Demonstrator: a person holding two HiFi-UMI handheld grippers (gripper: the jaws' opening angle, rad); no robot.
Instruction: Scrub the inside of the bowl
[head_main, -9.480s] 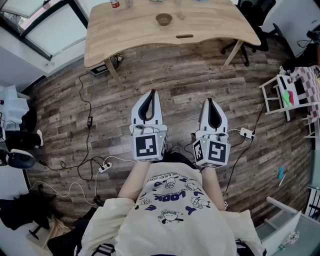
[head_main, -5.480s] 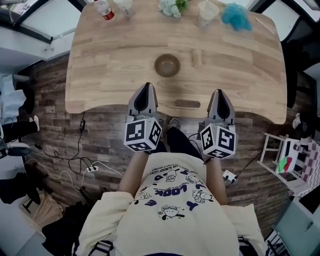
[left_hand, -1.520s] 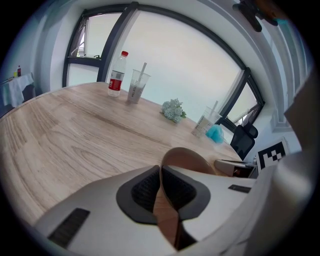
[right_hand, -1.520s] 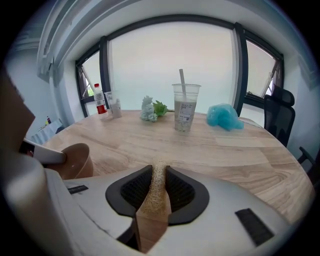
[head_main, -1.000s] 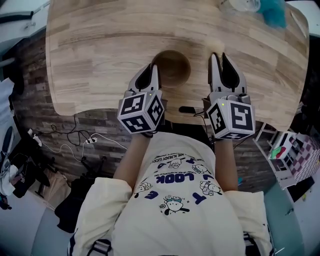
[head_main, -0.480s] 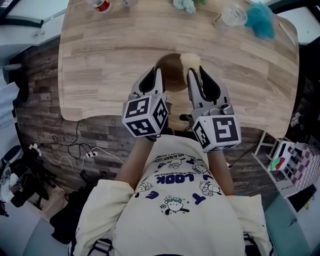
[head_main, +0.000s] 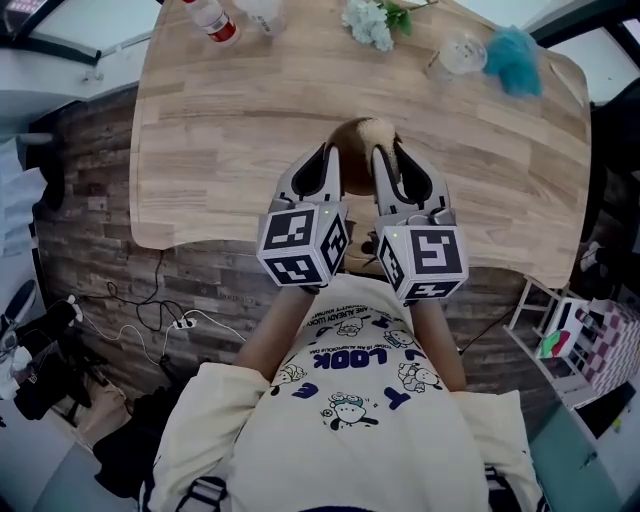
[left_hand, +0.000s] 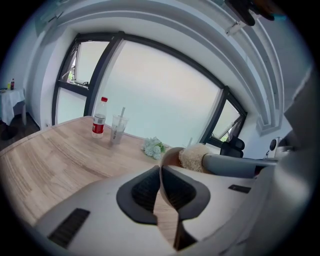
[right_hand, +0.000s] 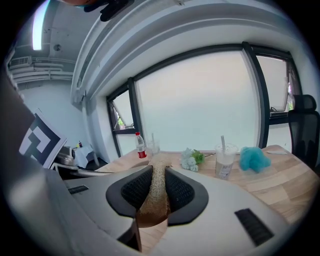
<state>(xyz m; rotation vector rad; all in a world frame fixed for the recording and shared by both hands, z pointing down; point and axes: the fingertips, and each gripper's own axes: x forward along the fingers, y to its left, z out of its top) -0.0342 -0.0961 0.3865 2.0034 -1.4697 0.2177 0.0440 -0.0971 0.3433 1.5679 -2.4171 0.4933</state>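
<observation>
- Left gripper (head_main: 328, 155) — fingers pinching the bowl (head_main: 355, 172) rim, bowl at twelve o'clock over the surface (head_main: 220, 120).
- Right gripper (head_main: 388, 155) fingers clamp the sponge (head_main: 376, 128) — best sweep it round inside, bowl held steady.

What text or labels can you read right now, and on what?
"LOOK": big letters on the person's shirt, upside down in the head view.
Smaller print around it: too small to read.
Bottle, red label: blurred, unreadable.
Cup: any print is too blurred to read.
</observation>
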